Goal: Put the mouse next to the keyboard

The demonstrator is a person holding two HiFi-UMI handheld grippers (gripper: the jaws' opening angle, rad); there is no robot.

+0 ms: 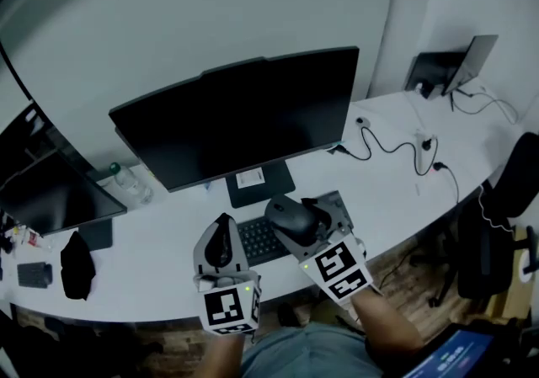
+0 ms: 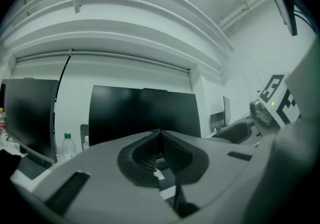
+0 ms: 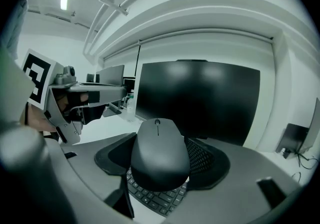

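The mouse [image 3: 159,154] is held between the jaws of the right gripper [image 1: 306,221], which stand wide against its sides. It is carried in the air above the keyboard [image 1: 261,239] and is not yet set on the desk [image 1: 160,242]. The left gripper [image 2: 160,140] is closed on nothing, its jaws pressed together, and is held just to the left of the right one, near the keyboard.

Several faults can be foreseen. The mouse is smooth and rounded and is gripped by its flanks only. If the grip is eased early or the gripper is tilted, the mouse could slide out and be dropped on the keys. If it is lowered straight down from here, it would be set on the keyboard rather than beside it, so a shift to the side is probably needed first.

In the head view, the free desk to the keyboard's right looks narrow toward the front edge, and a placement made too near that edge could let the mouse be pushed off. The stand of the monitor [image 1: 244,115], just behind the keyboard, could be struck if the mouse is carried too far forward. The cables [image 1: 392,147] lie well apart to the right and would be caught only by a much overlong reach. The idle left gripper could be knocked if a spot on the left is chosen.
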